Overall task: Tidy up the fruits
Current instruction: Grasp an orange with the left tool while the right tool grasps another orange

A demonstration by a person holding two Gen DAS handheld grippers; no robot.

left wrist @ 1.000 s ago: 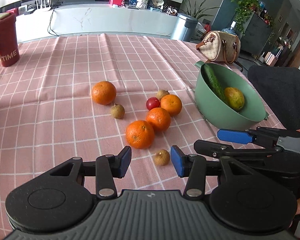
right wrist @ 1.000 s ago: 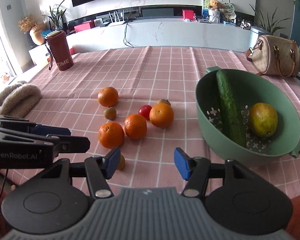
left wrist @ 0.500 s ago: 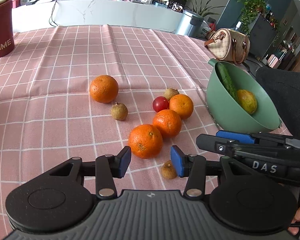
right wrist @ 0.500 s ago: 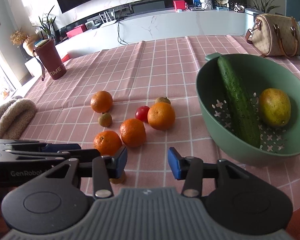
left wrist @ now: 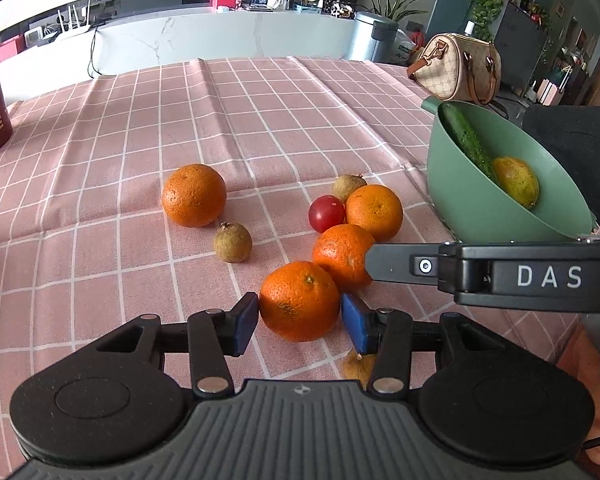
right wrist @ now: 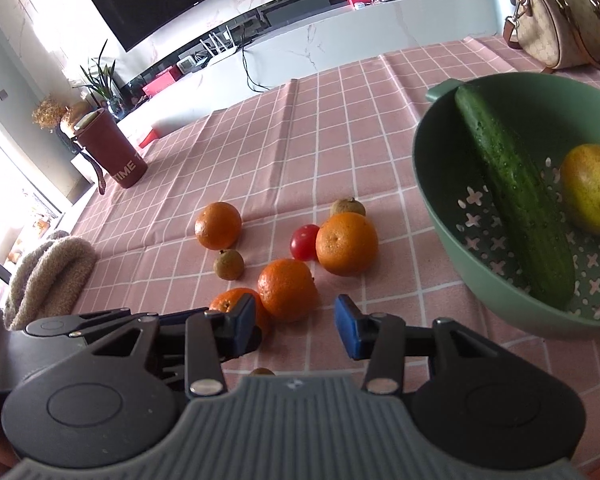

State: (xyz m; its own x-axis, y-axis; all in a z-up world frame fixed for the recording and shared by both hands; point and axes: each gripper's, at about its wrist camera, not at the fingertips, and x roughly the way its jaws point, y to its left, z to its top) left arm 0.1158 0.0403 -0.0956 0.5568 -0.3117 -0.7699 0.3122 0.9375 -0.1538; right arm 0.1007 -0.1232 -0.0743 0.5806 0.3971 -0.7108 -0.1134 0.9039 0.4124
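Note:
Several oranges lie on the pink checked tablecloth with a red tomato point(left wrist: 326, 213) and small brown longans point(left wrist: 233, 242). My left gripper point(left wrist: 299, 322) is open, its blue pads either side of the nearest orange point(left wrist: 299, 299), close to it. My right gripper point(right wrist: 295, 325) is open and empty, just short of another orange point(right wrist: 286, 289); its finger reaches in from the right in the left wrist view point(left wrist: 404, 263). A green colander point(right wrist: 432, 184) at the right holds a cucumber point(right wrist: 512, 184) and a mango point(right wrist: 592, 188).
A dark red tumbler point(right wrist: 112, 156) stands at the far left of the table. A beige handbag point(right wrist: 560, 20) sits behind the colander. A knitted beige item point(right wrist: 48, 276) lies at the left edge. A longan point(left wrist: 358, 366) lies under my left gripper's right finger.
Both grippers have moved forward and down toward the fruit. The left one's pads now flank the nearest orange. The right gripper's finger now crosses in front of the second orange.

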